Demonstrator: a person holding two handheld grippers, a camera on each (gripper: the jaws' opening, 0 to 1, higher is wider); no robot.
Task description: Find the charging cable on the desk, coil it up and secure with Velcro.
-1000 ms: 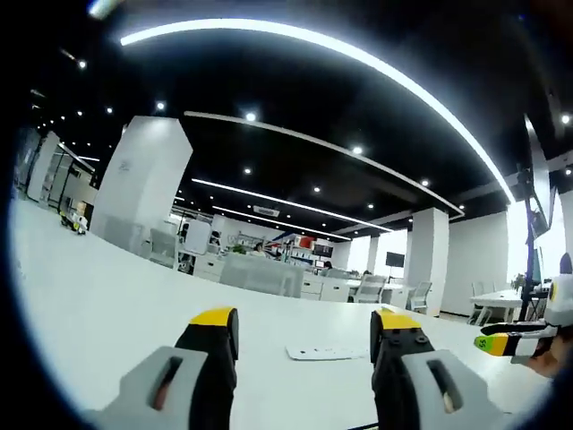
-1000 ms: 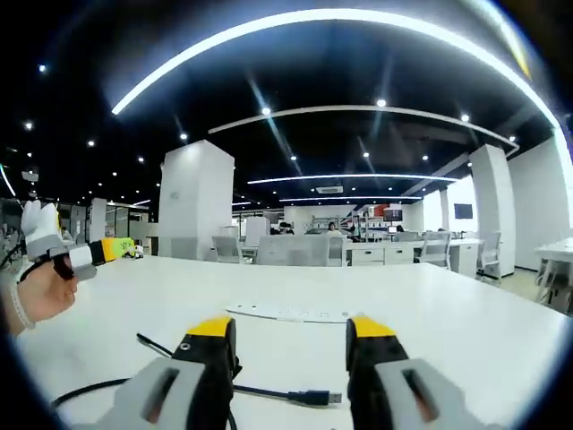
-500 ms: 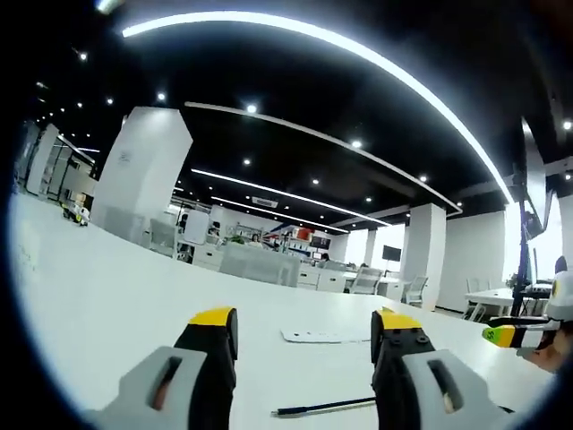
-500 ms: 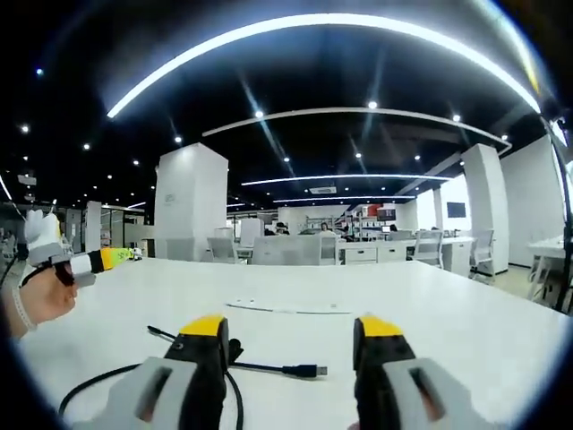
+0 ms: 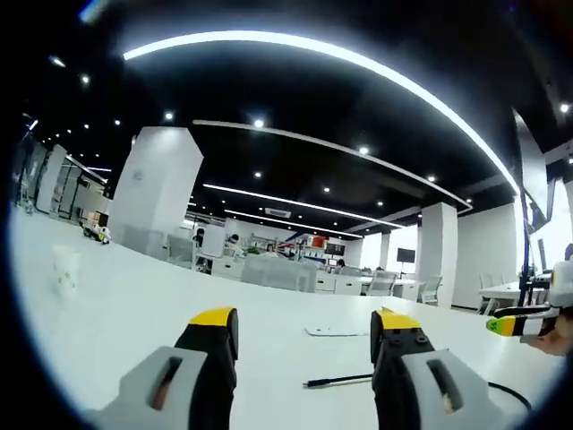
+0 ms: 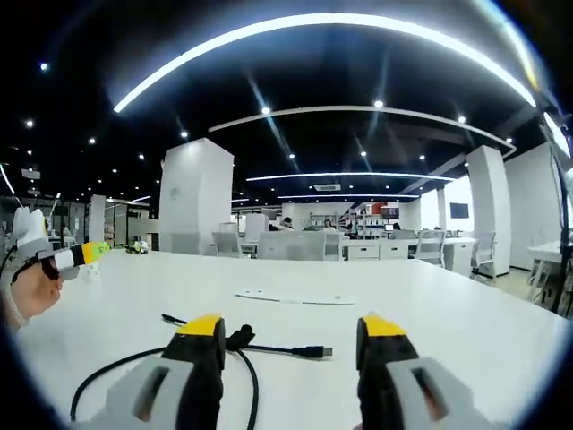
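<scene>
A black charging cable lies loose on the white desk, its plug end pointing right and a dark Velcro tie on it near my right gripper's left jaw. My right gripper is open just above the cable with nothing held. In the left gripper view the same cable shows as a thin black line running right between the jaws. My left gripper stands open and empty. The left gripper, held by a hand, shows at the left edge of the right gripper view; the right gripper shows at the right edge of the left gripper view.
A flat white strip lies on the desk beyond the cable, seen also as the white strip. A small white cup-like object stands at the left. Office desks, chairs and a white pillar fill the background.
Both views have tilted down a little. More of the cable shows in each, and the cup-like object has come into the left gripper view. Both grippers stay open.
</scene>
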